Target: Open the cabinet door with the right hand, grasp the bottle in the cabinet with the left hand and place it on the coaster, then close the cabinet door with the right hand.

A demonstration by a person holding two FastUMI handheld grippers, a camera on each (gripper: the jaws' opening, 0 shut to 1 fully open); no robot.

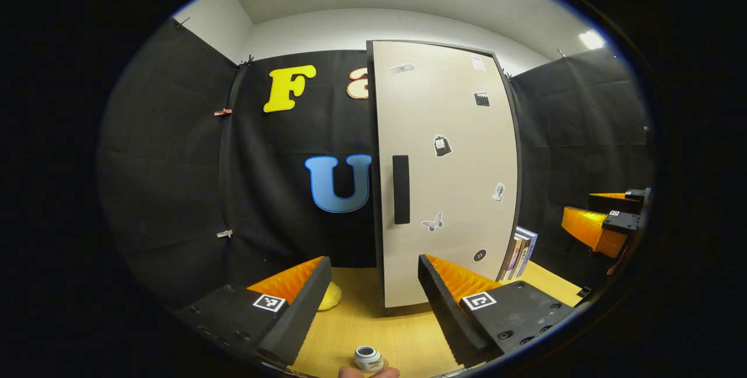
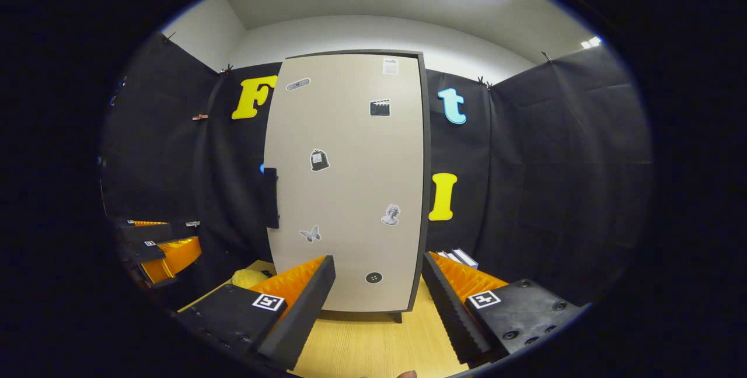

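The right claw [image 2: 376,308] hangs with its jaws spread wide and nothing between them, squared up to the cabinet door [image 2: 350,179], which is shut. The left claw [image 1: 373,308] is likewise spread and empty, low over the bench [image 1: 373,331]; it also shows at the far left of the right gripper view.

Risk 1: the handle [image 2: 269,197] is a slim dark vertical bar at the door's left edge, well left of where the right claw points. A straight advance would likely meet flat panel, or the fingers could slide off the bar and nudge the whole cabinet on its short legs.

Risk 2: the door seems hinged on its right side, so it would swing out toward both claws; the left claw, parked near the handle side, could be struck.

The bottle is presumably behind the closed door, so I cannot judge its shape or position. The door is a pale panel in a dark frame, dotted with small stickers. I cannot pick out a coaster with certainty.
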